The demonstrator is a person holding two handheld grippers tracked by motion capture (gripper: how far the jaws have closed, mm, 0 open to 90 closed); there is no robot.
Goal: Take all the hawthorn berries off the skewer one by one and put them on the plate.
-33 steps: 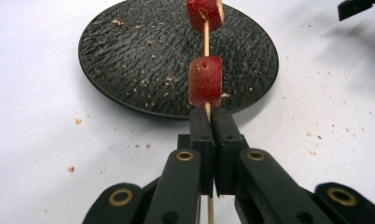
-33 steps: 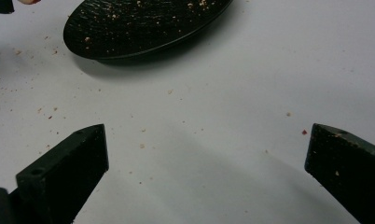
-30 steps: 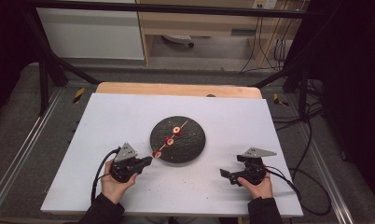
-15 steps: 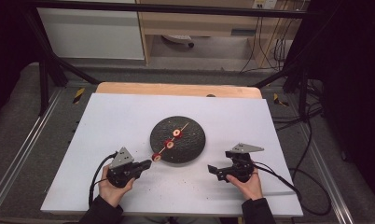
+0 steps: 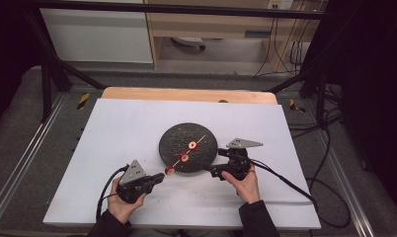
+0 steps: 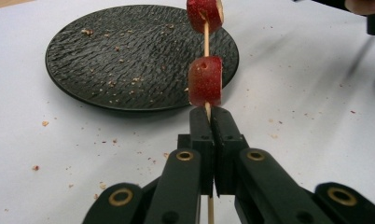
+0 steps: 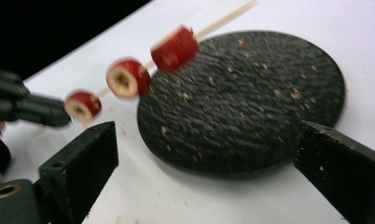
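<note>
since a second ago the right hand-held gripper (image 5: 217, 163) has travelled in from the right part of the worktop (image 5: 112, 128) to the right rim of the plate (image 5: 177, 140), and its jaws have just been closing a little, with nothing pressed between them; the left hand-held gripper (image 5: 159, 177) has hardly shifted. going left to right in the high view: the left hand (image 5: 121, 203) holds its hand-held gripper low on the white worktop, pointing toward the plate. its jaws are clenched on the near end of a thin wooden skewer (image 6: 206, 39), as the left gripper view shows, with the stick running up between the two black pads. the skewer slants away over the dark round plate, held above it, and carries three red fruit slices (image 5: 184, 157): one just beyond the jaw tips near the plate's front edge, two farther along over the plate. in the right gripper view the slices (image 7: 128, 77) look blurred, each with a pale core. crumbs speckle the plate (image 7: 269, 93) and the worktop around it. right of the plate, the right hand-held gripper stands released, its jaws wide apart with the plate's edge seen between them, not touching it so far as one can tell. the right hand (image 5: 246, 185) grips its body, and a cable (image 5: 290, 185) trails off to the right.
</note>
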